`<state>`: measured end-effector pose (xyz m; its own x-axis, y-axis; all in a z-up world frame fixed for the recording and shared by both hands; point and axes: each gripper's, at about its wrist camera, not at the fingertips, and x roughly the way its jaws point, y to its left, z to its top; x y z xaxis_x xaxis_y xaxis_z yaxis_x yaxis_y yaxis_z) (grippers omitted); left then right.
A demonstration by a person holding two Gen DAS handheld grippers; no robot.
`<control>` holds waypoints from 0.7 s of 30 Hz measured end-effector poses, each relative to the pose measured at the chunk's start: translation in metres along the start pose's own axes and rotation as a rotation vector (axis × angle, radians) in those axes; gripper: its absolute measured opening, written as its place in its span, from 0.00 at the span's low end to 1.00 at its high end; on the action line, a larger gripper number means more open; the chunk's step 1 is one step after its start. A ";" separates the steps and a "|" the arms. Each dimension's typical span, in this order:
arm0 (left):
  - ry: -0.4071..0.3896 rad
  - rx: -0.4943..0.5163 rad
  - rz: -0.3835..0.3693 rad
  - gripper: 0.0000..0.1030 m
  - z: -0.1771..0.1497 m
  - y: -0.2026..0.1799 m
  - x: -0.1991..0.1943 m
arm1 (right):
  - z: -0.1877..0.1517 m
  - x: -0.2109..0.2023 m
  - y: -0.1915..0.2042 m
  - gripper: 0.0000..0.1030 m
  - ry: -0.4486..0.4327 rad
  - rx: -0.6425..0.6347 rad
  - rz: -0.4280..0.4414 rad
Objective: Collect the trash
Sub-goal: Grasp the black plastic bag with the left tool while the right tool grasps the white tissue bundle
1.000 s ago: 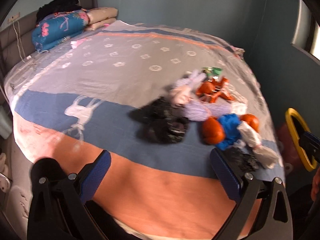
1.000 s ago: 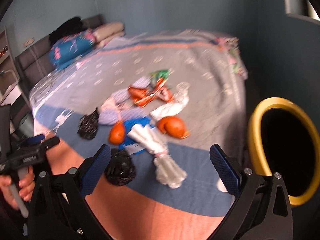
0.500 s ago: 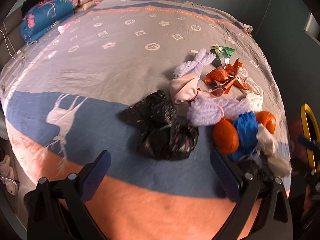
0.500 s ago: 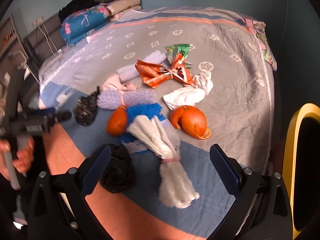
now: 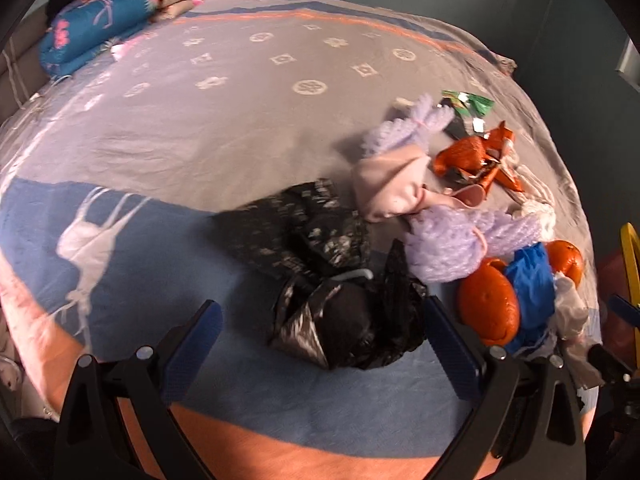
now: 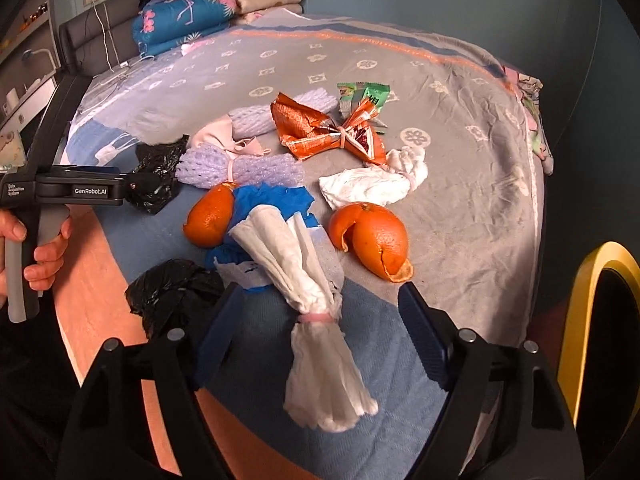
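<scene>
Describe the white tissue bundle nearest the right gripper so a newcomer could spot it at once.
Start at the bed and find the litter heap at its near end. The white tissue bundle lies closest, partly over blue plastic. Unlike the crumpled white tissue farther back, it is long and cinched by a pink band.

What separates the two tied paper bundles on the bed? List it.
The nearer white bundle is long, lying between the closing right hand-held gripper jaws, unpinched. The far white bundle is shorter, crumpled, beside the orange wrapper. Both are white, cinched with a band.
</scene>
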<state>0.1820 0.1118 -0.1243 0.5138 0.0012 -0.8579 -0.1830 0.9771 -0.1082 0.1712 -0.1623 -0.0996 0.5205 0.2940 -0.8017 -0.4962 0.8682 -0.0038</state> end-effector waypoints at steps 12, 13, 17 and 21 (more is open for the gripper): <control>0.012 -0.028 -0.021 0.84 0.001 0.004 0.013 | -0.004 0.022 -0.002 0.65 0.066 0.019 -0.038; 0.010 -0.042 -0.030 0.82 0.002 0.007 0.014 | -0.003 0.021 -0.003 0.63 0.063 0.028 -0.034; 0.019 -0.021 -0.030 0.66 -0.002 0.003 0.019 | -0.005 0.024 -0.004 0.44 0.082 0.036 -0.038; -0.016 0.070 0.037 0.40 -0.009 -0.012 0.018 | -0.010 0.028 -0.001 0.27 0.095 0.021 -0.069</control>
<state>0.1864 0.0982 -0.1428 0.5214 0.0404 -0.8524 -0.1432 0.9889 -0.0407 0.1790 -0.1591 -0.1278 0.4843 0.1950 -0.8529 -0.4465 0.8934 -0.0493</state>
